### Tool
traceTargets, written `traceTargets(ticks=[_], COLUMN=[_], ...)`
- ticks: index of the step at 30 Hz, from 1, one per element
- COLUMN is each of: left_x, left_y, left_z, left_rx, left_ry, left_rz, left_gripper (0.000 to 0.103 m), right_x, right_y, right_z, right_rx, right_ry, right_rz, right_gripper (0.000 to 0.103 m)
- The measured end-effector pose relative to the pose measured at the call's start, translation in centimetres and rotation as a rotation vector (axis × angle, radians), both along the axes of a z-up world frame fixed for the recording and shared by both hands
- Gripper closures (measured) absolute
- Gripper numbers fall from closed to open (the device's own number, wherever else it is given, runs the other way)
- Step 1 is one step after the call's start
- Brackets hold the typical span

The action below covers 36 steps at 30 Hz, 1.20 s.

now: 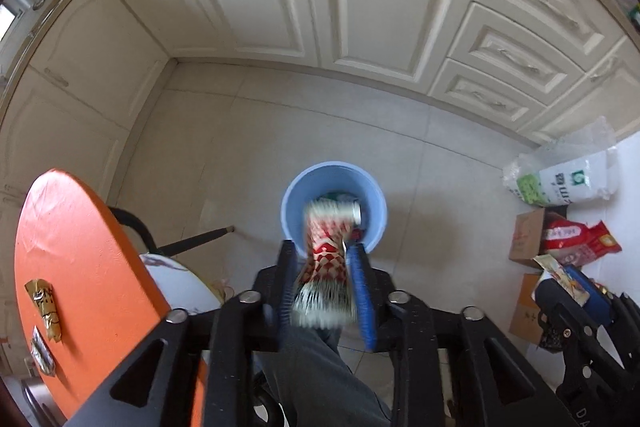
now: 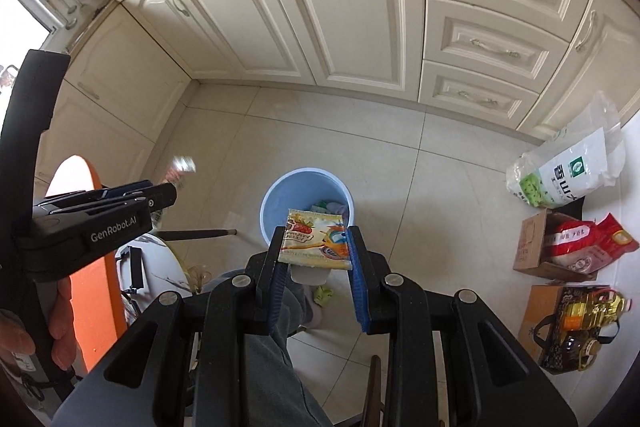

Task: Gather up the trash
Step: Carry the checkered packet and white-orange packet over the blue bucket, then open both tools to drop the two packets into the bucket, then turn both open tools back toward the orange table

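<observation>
A blue bin stands on the tiled floor below both grippers, with some trash inside. Between the spread fingers of my left gripper a red-and-white patterned wrapper is streaked with blur while the fingers stay sharp, so it looks loose. In the right wrist view the wrapper hangs just past the left fingertips. My right gripper is shut on a yellow snack packet with fruit printed on it, held over the bin's near rim.
An orange round table at left carries two small wrappers. A rice bag, cardboard boxes and oil bottles stand at right. Cream cabinets line the back. A trouser leg is below the grippers.
</observation>
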State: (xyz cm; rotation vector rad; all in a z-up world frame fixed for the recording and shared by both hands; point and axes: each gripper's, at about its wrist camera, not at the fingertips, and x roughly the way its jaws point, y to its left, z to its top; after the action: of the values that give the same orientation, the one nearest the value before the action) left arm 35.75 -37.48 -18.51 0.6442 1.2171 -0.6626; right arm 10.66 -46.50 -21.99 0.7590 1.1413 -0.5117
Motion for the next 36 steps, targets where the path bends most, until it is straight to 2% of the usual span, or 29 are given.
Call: traceTargets(ticks=[2, 11, 19, 30, 32, 34, 36], left_x=[0.5, 1.6, 2.0, 4.2, 4.9, 5.5, 5.8], left_y=[-0.7, -0.3, 2.6, 7.6, 8.3, 9.0, 9.3], left_z=[-0.6, -1.8, -0.5, 1.9, 2.1, 2.3, 2.4], left_rx=[0.001, 0.017, 0.009, -0.029, -0.042, -0.046, -0.048], left_ry=[0.001, 0.005, -0.002, -0.021, -0.012, -0.013, -0.008], left_rz=[0.008, 0.037, 0.081, 0.207, 0.227, 0.247, 0.251], left_gripper=[0.06, 0.06, 0.059, 0.058, 0.058, 0.058, 0.058], right_x=[0.2, 2.0, 5.5, 11.4, 12.1, 12.3, 12.1], right_y=[-0.1, 0.7, 2.0, 3.1, 3.1, 3.0, 2.9], right_z=[-0.6, -2.7, -2.9, -2.5, -2.4, -2.4, -2.1], right_rx=[0.01, 0.052, 0.057, 0.056, 0.057, 0.048, 0.032], right_ry=[0.009, 0.027, 0.025, -0.005, -0.004, -0.001, -0.025], right_rz=[-0.004, 0.034, 0.099, 0.193, 0.2, 0.186, 0.158], right_gripper=[0.074, 0.074, 0.074, 0.072, 0.057, 0.019, 0.013])
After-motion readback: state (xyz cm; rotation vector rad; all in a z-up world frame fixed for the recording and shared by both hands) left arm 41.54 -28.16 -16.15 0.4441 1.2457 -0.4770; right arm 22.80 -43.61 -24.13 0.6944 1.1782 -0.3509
